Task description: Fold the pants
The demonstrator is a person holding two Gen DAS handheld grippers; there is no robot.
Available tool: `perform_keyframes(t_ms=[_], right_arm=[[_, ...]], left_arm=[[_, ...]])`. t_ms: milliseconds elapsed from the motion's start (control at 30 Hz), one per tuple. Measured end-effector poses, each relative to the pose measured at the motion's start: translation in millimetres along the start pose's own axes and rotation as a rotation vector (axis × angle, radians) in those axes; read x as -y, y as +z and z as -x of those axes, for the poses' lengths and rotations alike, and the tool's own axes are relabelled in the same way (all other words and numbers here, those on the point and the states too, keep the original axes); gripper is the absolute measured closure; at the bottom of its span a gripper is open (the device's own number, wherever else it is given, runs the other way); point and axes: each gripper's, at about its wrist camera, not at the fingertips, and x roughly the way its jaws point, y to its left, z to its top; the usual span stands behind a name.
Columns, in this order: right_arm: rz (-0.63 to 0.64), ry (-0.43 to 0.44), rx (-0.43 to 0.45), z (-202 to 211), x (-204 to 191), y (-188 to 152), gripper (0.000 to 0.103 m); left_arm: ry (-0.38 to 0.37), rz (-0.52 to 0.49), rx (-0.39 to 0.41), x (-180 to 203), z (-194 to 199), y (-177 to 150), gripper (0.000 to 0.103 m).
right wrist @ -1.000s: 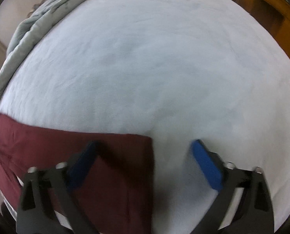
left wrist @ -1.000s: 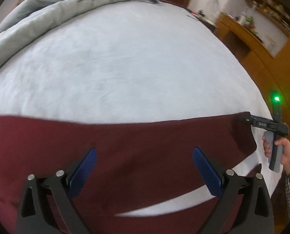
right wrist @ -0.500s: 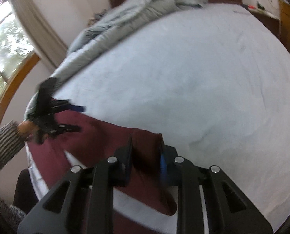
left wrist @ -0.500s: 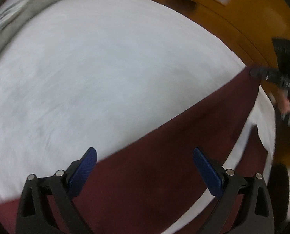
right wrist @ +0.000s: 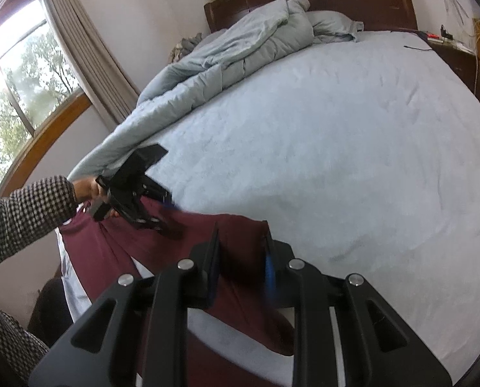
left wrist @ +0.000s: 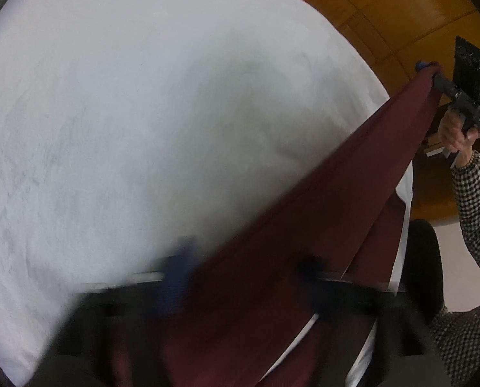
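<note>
Right gripper (right wrist: 241,258) clamped on the maroon pants (right wrist: 240,235). Left gripper (left wrist: 243,271) closing, pants fabric between its blurred jaws, above the bed (right wrist: 336,145).

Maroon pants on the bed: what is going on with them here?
A person in a checked sleeve works the maroon pants on the pale blue bed with two handheld grippers. The right gripper is clamped on one end of the pants, raised off the sheet. The left gripper, blurred, is closing with the cloth between its jaws. The pants stretch between them, not yet folded.
</note>
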Motion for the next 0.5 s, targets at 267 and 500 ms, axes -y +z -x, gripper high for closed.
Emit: perform_keyframes(t_ms=[267,500], right_arm=[[-0.055,-0.037,0.059,20.2,-2.1,-20.7,0.082],[-0.003,-0.109,0.001,31.0,-28.7,-84.8,0.081]], left_arm=[[0.211,0.034,0.284,61.6,70.9,-47.2,0.090],[0.463,-0.007,0.300,173.0,43.3,-127.1,0.090]])
